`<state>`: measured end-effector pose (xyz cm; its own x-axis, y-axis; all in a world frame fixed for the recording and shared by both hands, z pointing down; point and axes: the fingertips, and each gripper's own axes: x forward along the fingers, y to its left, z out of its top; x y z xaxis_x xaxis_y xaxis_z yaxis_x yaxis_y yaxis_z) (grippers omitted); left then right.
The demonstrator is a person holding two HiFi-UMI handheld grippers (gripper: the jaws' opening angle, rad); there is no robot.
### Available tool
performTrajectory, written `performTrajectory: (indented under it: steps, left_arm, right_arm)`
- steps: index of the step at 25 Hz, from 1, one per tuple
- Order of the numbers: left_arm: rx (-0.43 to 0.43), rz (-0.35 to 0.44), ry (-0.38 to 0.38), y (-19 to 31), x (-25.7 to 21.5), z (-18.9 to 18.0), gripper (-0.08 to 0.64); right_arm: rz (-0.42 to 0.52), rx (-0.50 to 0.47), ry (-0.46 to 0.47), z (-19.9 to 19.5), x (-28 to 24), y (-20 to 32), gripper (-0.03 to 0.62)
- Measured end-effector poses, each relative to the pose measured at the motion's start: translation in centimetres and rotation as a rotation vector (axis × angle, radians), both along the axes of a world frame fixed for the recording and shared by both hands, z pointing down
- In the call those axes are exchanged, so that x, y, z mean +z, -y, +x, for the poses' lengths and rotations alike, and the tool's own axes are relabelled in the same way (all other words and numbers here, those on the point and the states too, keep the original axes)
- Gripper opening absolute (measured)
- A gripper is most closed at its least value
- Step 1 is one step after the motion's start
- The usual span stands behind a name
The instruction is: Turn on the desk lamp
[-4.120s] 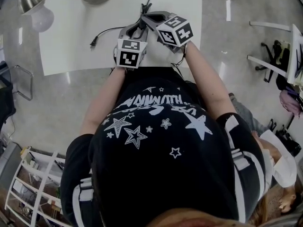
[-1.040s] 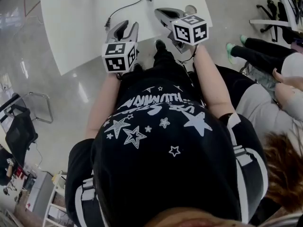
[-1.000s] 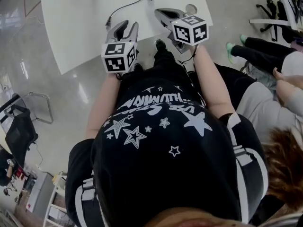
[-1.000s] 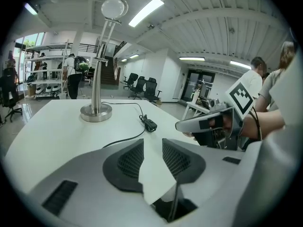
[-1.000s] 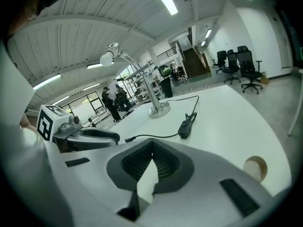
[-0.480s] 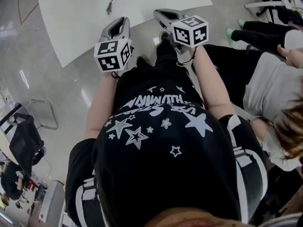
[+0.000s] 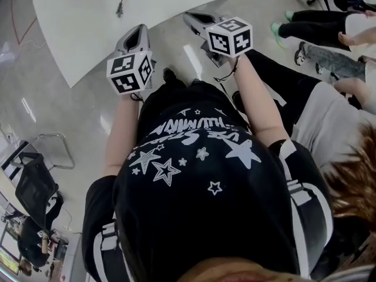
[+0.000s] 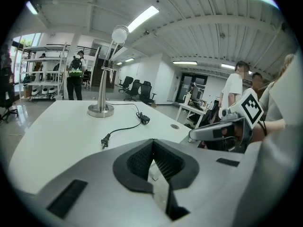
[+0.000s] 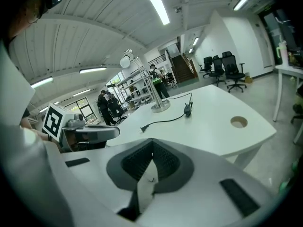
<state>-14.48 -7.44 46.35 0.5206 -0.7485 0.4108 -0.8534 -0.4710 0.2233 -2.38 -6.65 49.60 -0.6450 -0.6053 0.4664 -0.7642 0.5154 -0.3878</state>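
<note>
The silver desk lamp (image 8: 101, 109) stands unlit at the far side of the white table (image 8: 52, 136), its head (image 8: 120, 32) up on a thin stem; the right gripper view shows the lamp (image 9: 160, 107) too. Its black cord runs over the table to an inline switch (image 8: 143, 119) and a loose plug (image 8: 105, 140). In the head view only the plug (image 7: 119, 9) and the table's near edge (image 7: 76, 40) show. My left gripper (image 7: 139, 32) is level with the table's near edge and my right gripper (image 7: 191, 17) hangs over the floor before it, both apart from the cord. The left jaws have just been closing and are shut on nothing. The right jaws also meet, empty.
People sit close at my right (image 7: 335, 104). A black chair (image 7: 35, 184) stands at the left behind me. The table has a round cable hole (image 9: 239, 122) near its right end. Shelves (image 8: 45, 74) and a standing person (image 8: 75, 77) are beyond the table.
Both grippers have drawn back from over the table and cord to the table's near edge. The left jaws went from open to shut. The table has slid up and out of the head view.
</note>
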Motion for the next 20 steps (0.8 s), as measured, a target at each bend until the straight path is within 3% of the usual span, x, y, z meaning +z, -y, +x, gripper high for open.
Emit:
performTrajectory:
  steps: [5,12,20]
  left_arm:
    - [0.007,-0.006,0.005,0.5,-1.2,0.6,0.011]
    - [0.013,0.038,-0.009,-3.6,-1.4,2.4,0.011]
    - [-0.024,0.077,-0.028,-5.8,-3.7,2.8,0.011]
  right_arm:
    - [0.005,0.002,0.023,0.2,-1.4,0.6,0.006]
    - [0.02,0.008,0.031,1.9,-0.2,-4.5,0.006]
    - [0.053,-0.022,0.018,2.2,-1.9,-6.7,0.006]
